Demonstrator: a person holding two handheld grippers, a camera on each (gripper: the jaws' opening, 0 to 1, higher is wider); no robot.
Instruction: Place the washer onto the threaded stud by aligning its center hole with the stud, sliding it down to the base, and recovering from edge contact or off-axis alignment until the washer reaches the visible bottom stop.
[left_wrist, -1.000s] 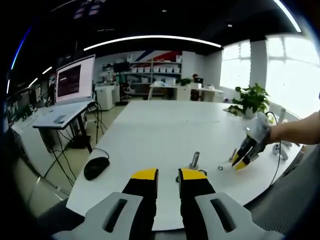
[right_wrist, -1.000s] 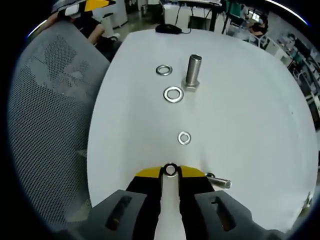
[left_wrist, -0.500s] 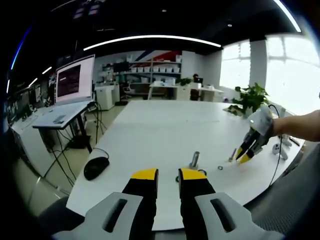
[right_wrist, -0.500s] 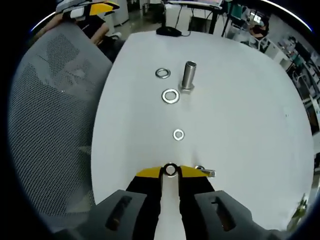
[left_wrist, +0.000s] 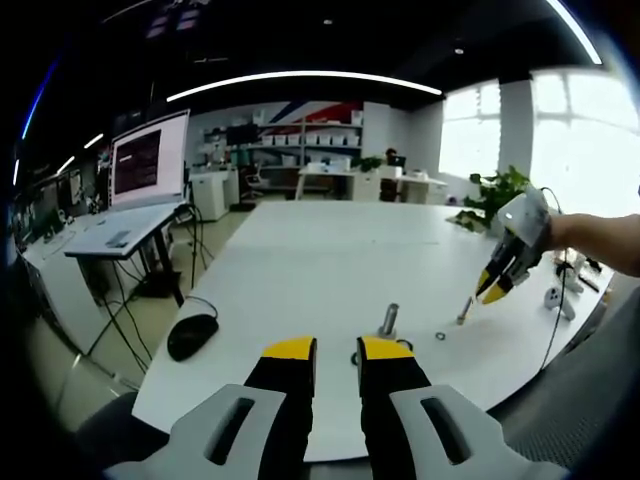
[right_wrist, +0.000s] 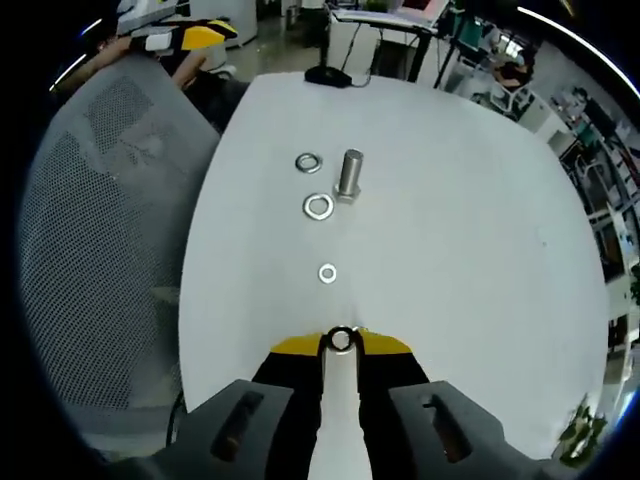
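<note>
A threaded stud (right_wrist: 349, 174) stands upright on the white table (right_wrist: 480, 250), also seen as the stud (left_wrist: 389, 320) just beyond my left gripper (left_wrist: 337, 350), whose jaws sit close together with nothing visible between them. My right gripper (right_wrist: 341, 342) is shut on a small washer (right_wrist: 341, 340), held high above the table's near part. That right gripper (left_wrist: 497, 284) hangs in the air at the right in the left gripper view. Three loose washers lie near the stud: a large washer (right_wrist: 318, 206), another washer (right_wrist: 308, 162) and a small washer (right_wrist: 327, 273).
A black mouse (left_wrist: 193, 335) lies at the table's left edge. A second bolt (left_wrist: 464, 309) stands right of the stud. A grey mesh chair (right_wrist: 90, 240) stands beside the table. A potted plant (left_wrist: 500, 200) sits at the far right, a desk with a monitor (left_wrist: 150, 160) to the left.
My right gripper has risen with the washer: the table and stud look smaller and farther away, and in the left gripper view it has climbed from table level into the air.
</note>
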